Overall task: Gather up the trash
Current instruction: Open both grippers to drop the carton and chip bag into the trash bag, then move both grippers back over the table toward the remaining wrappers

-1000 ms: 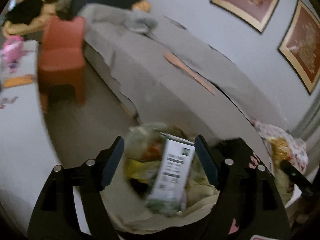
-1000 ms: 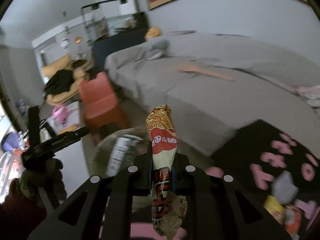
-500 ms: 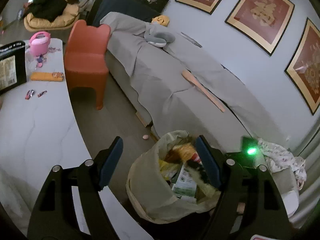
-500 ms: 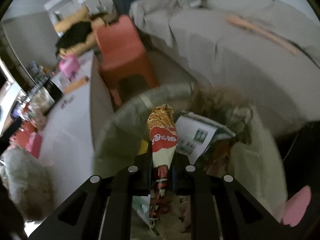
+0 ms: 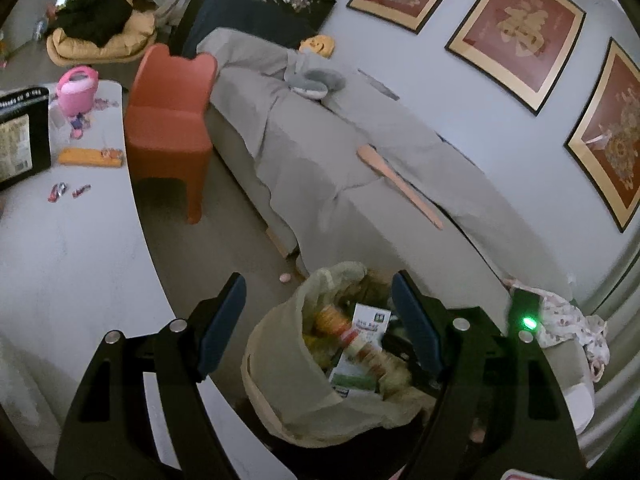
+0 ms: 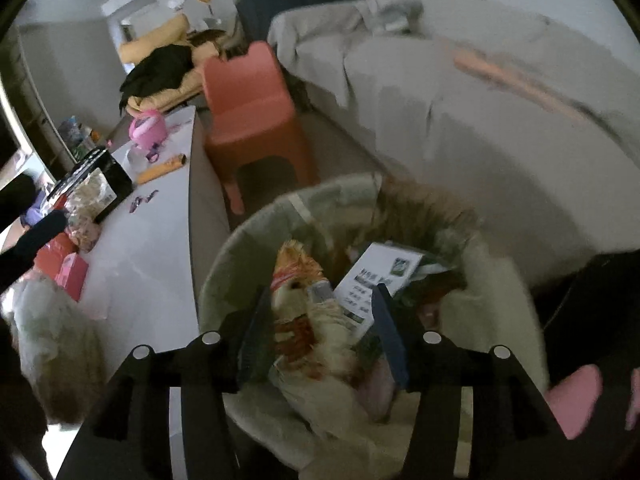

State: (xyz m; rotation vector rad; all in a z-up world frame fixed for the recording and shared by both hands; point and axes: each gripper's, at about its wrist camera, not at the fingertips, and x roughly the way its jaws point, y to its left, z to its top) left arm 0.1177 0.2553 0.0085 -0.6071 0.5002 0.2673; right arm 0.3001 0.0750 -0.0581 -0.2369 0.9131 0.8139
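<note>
the right tongs (image 6: 320, 336) hang over the trash bag (image 6: 248, 248) with jaws spread apart — a snack wrapper (image 6: 298, 276), orange and red, lies between them among the rubbish, beside a white printed carton (image 6: 380, 272). left of the bag runs the white tabletop (image 6: 152, 248); behind it stands an orange chair (image 6: 248, 108), next to a grey-covered sofa (image 6: 480, 128).

The white table (image 5: 68, 248) carries a pink toy (image 5: 77, 86) near its far edge, a black box (image 5: 20, 136) at the left edge, an orange packet (image 5: 90, 157) by the right edge, and two small wrappers (image 5: 68, 191) further in. On the floor (image 5: 236, 240) stand a red chair (image 5: 170, 120), the trash bag (image 5: 280, 376) just off the table's right edge, and a small pink bit (image 5: 284, 278). A long wooden stick (image 5: 398, 186) lies on the grey-covered sofa (image 5: 320, 152).
</note>
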